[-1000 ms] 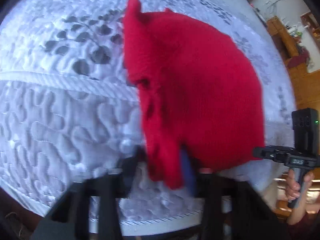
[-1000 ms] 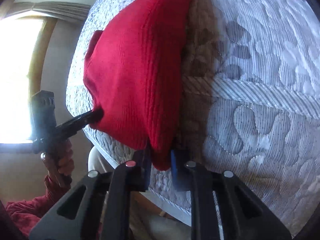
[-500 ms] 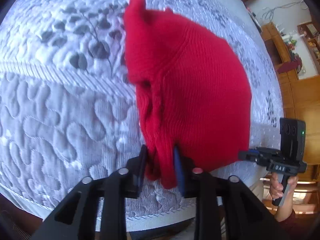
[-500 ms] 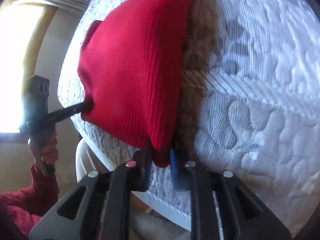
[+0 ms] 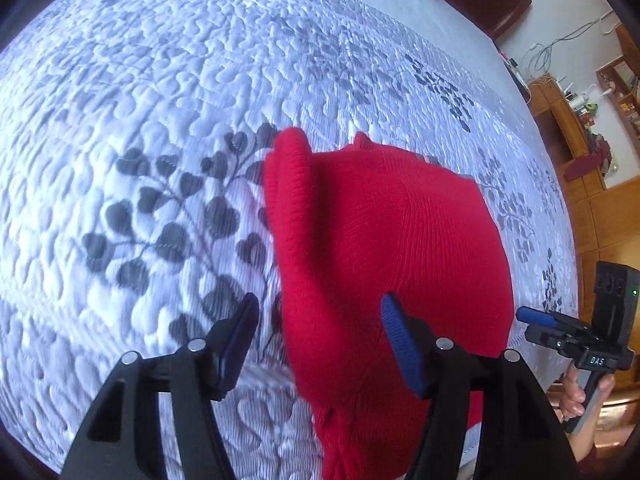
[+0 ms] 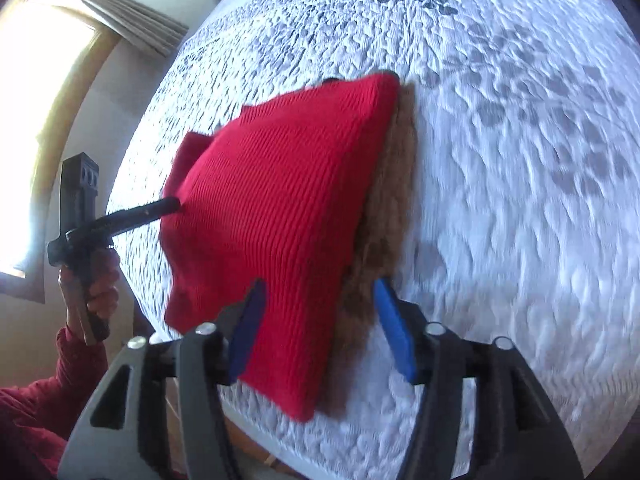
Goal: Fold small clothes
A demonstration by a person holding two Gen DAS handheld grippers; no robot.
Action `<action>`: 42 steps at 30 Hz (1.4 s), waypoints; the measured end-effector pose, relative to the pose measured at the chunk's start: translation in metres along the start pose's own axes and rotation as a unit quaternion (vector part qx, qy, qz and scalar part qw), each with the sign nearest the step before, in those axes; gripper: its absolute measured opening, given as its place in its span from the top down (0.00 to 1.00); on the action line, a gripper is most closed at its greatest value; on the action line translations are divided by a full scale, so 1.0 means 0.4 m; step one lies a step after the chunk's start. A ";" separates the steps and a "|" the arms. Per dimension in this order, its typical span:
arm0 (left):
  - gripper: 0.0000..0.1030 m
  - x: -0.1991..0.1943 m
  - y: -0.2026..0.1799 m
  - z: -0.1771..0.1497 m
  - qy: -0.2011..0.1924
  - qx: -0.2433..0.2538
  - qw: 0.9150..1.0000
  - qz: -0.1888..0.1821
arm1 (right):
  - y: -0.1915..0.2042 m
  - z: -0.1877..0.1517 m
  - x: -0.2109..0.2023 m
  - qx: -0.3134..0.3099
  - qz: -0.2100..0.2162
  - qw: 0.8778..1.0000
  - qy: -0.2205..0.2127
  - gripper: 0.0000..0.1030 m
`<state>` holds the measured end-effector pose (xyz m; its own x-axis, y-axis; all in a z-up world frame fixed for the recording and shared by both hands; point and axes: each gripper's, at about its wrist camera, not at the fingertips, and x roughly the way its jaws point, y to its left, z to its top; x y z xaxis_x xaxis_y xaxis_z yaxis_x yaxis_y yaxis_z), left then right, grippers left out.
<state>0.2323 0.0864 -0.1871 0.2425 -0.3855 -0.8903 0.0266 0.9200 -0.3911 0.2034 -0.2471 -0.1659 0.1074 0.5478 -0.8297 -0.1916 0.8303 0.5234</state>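
Note:
A red knit garment (image 5: 384, 248) lies folded on the white quilted bedspread (image 5: 160, 120), near the bed's front edge. It also shows in the right wrist view (image 6: 280, 208). My left gripper (image 5: 316, 340) is open, its blue pads either side of the garment's near left corner. My right gripper (image 6: 320, 324) is open over the garment's near right corner. The left gripper shows in the right wrist view (image 6: 168, 204) at the garment's left edge. The right gripper shows in the left wrist view (image 5: 536, 316) beside the garment's right edge.
The bedspread (image 6: 520, 160) has grey leaf patterns. A window with a curtain (image 6: 60, 60) is at the left. Wooden furniture (image 5: 592, 152) stands beyond the bed on the right. The bed's front edge (image 6: 360, 440) runs just under the grippers.
Both grippers have opened and let go of the red garment. The garment has dropped from hanging to lying on the bedspread. Both grippers have pulled back a little.

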 end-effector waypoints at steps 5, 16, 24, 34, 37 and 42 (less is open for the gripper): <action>0.29 0.054 -0.007 0.013 0.015 0.007 1.000 -0.003 | -0.009 0.041 0.060 -0.001 0.012 1.000 0.010 0.40; 0.27 0.077 -0.072 -0.019 0.018 0.050 0.998 -0.024 | -0.018 0.075 0.126 0.002 0.060 0.998 0.019 0.40; 0.36 0.074 -0.060 -0.013 0.019 0.052 0.998 -0.037 | -0.014 0.085 0.139 -0.001 0.053 0.998 0.022 0.41; 0.50 0.092 -0.002 0.025 0.035 -0.011 0.994 -0.098 | -0.006 0.089 0.143 0.010 0.048 0.999 0.004 0.55; 0.61 0.103 0.030 0.031 0.053 -0.050 0.988 -0.139 | -0.010 0.086 0.130 0.024 0.060 0.998 -0.001 0.60; 0.63 0.122 0.055 0.035 0.064 -0.086 0.979 -0.173 | -0.010 0.093 0.136 0.039 0.062 0.997 0.006 0.57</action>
<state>0.2585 0.0887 -0.2359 0.1240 -0.6871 -0.7159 -0.0800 0.7122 -0.6974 0.2465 -0.2169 -0.2059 0.0759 0.6455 -0.7600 -0.1270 0.7622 0.6348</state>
